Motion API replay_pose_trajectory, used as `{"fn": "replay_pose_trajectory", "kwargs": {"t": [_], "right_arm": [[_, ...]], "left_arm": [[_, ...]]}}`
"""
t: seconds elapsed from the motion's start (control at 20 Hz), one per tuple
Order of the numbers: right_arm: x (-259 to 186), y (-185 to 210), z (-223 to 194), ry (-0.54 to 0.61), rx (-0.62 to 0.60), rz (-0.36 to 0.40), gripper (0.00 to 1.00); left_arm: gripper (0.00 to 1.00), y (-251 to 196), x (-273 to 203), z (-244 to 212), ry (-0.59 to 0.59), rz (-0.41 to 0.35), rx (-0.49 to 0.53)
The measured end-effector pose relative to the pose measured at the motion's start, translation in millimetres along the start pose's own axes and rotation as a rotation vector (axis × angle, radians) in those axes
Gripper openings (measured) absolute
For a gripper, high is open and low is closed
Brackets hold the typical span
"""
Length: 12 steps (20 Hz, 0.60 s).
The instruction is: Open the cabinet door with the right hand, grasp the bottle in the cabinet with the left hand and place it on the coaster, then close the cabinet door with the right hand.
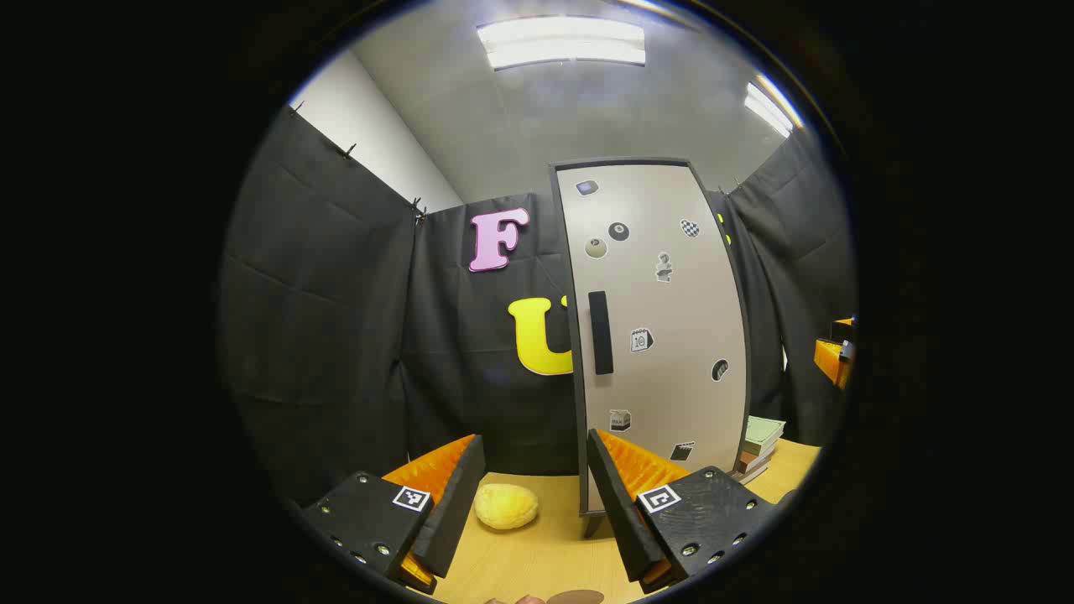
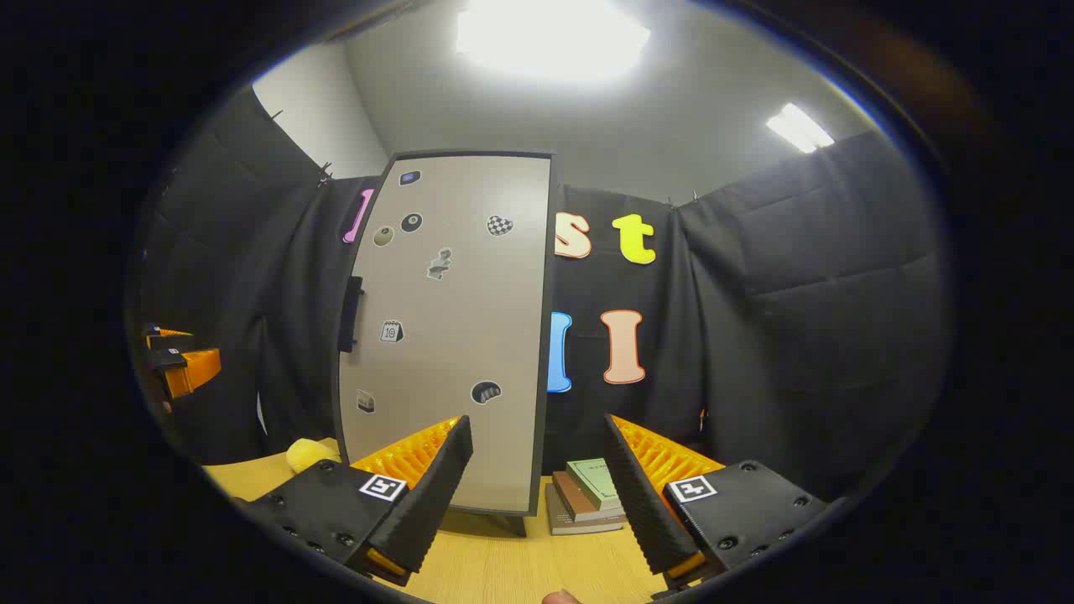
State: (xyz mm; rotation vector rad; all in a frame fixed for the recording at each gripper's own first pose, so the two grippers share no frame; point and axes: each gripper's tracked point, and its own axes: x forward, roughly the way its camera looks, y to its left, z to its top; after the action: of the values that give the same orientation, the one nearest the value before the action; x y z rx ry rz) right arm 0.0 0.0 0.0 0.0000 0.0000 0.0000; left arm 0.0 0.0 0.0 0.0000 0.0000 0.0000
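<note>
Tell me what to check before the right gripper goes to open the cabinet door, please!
1. Cabinet door shut, ready to be opened: ok.
2. Door handle in sight, nothing in front of it: ok.
3. Right gripper open and holding nothing: ok.
4. Left gripper open and holding nothing, ready for the bottle: ok.
5. Bottle inside the cabinet: cannot tell, the shut door hides it.
6. Yellow ball and stack of books on the table out of the door's swing: cannot tell, both lie close to the cabinet.
</note>
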Motion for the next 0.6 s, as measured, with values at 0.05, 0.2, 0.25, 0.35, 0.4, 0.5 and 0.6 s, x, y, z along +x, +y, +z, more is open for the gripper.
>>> {"fn": "replay_pose_trajectory", "kwargs": {"t": [0.05,0.2,0.25,0.35,0.4,0.5,0.6], "right_arm": [[-1.5,0.4,-0.6,0.005,-0.001,-0.005,0.97],[-6.5,0.2,1.3,0.008,0.004,-0.017,0.98],[-8.6,0.2,3.0,0.007,0.005,-0.021,0.98],[-12.1,0.3,4.6,0.006,0.006,-0.025,0.98],[-14.4,0.5,6.0,0.005,0.006,-0.026,0.98],[-18.7,1.4,8.9,0.002,0.005,-0.026,0.98],[-22.9,2.4,10.9,-0.005,0.002,-0.026,0.98]], "left_arm": [[0.71,0.6,-0.5,0.3,0.002,-0.002,0.001],[0.71,3.1,-2.0,2.0,-0.003,-0.004,0.006],[0.70,3.8,-3.2,3.6,-0.005,-0.006,0.004],[0.71,4.9,-7.7,5.0,-0.006,-0.010,0.000],[0.71,6.4,-10.0,6.1,-0.007,-0.012,-0.001],[0.72,8.4,-14.4,8.8,-0.010,-0.014,-0.002],[0.71,9.8,-19.3,12.0,-0.014,-0.015,-0.002]]}}
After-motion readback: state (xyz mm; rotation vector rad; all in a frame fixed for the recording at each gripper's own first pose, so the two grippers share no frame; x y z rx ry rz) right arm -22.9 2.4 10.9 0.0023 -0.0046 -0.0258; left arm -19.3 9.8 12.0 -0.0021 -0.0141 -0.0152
